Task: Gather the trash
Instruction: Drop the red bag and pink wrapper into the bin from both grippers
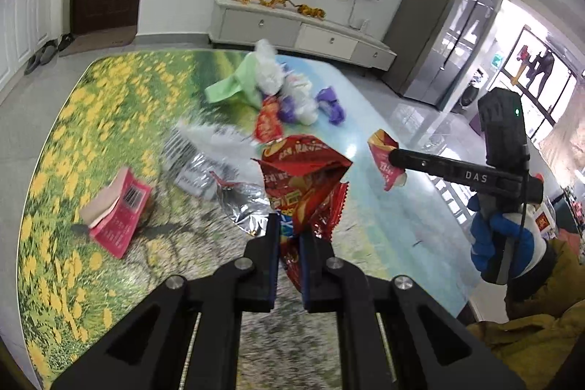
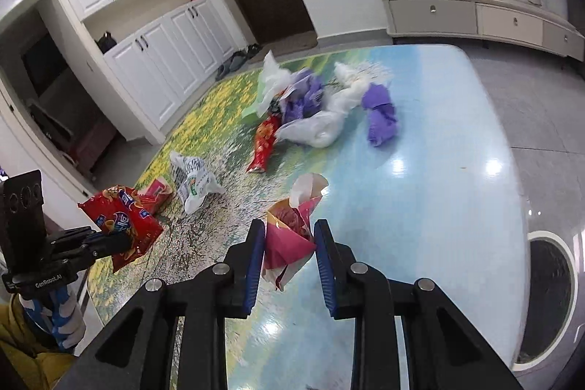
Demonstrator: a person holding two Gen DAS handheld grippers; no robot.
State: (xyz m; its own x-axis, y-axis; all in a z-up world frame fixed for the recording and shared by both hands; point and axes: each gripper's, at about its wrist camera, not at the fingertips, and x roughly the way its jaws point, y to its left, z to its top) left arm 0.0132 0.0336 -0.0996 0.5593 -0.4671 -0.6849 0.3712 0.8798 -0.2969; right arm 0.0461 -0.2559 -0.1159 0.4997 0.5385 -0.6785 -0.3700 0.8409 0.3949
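The table bears a yellow-flower meadow print fading to pale blue, under a red snack bag, a pink box and purple wrappers.

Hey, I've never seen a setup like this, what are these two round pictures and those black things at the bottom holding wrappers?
Each picture comes from a fisheye camera on a hand-held claw; a person holds one in each hand. The left view shows the left claw shut on a red chip bag. The right view shows the right claw gripping a pink wrapper. Both are lifted over a table with a flower print. Still on it: a pink box, a silver bag, a red packet and a pile of white, purple and green bags.
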